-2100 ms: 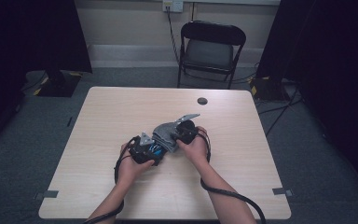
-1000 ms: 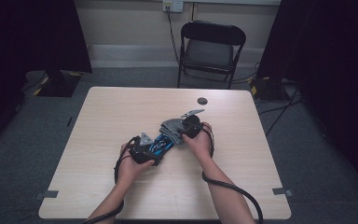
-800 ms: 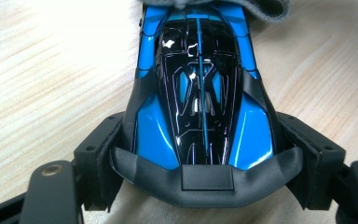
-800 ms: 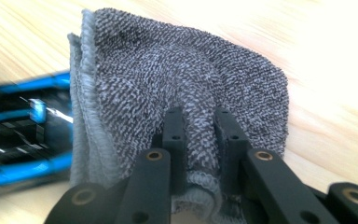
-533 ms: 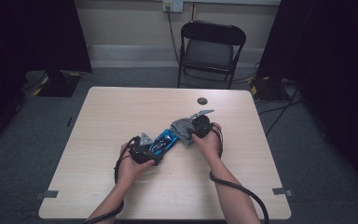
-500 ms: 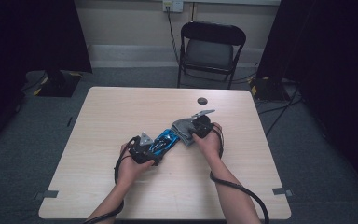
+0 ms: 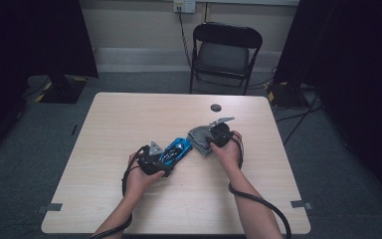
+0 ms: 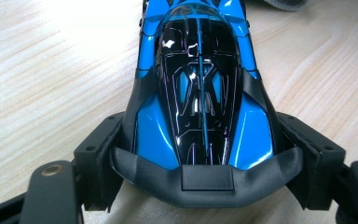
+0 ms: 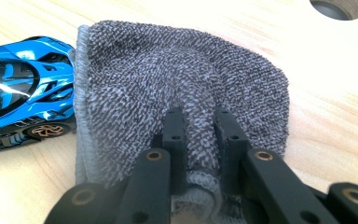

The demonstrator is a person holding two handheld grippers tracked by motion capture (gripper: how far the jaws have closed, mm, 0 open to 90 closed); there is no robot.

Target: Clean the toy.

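Left gripper (image 8: pixel 200 182) has its jaws spread wide and clamped on the rear end of the blue toy car (image 8: pixel 198 88), one pad against each flank; the car runs straight out ahead of the jaws, wheels down on the table (image 8: pixel 42 70); right gripper (image 9: pixel 200 135) has its jaws pinched nearly together on a raised fold of the grey cloth (image 9: pixel 177 84), the rest of the cloth spread out ahead of and around the jaws, lying on the wood.

High view: left gripper (image 7: pixel 155 160) with the car (image 7: pixel 178 149) pointing away from it toward the cloth (image 7: pixel 199 138); right gripper (image 7: pixel 214 137) sits at the cloth's far side from the car; car nose just beside the cloth edge, contact not clear.

Left gripper view gives the glossy black roof panel and the dark rear bumper between the pads, plus a scrap of cloth at the top edge; right gripper view gives the cloth's looped weave, its stitched hem, the car's side with a bronze wheel just beside that hem, and a round hole (image 9: pixel 338 8) in the tabletop beyond the cloth; the high view adds a folding chair (image 7: pixel 224 52) past the table's far edge.
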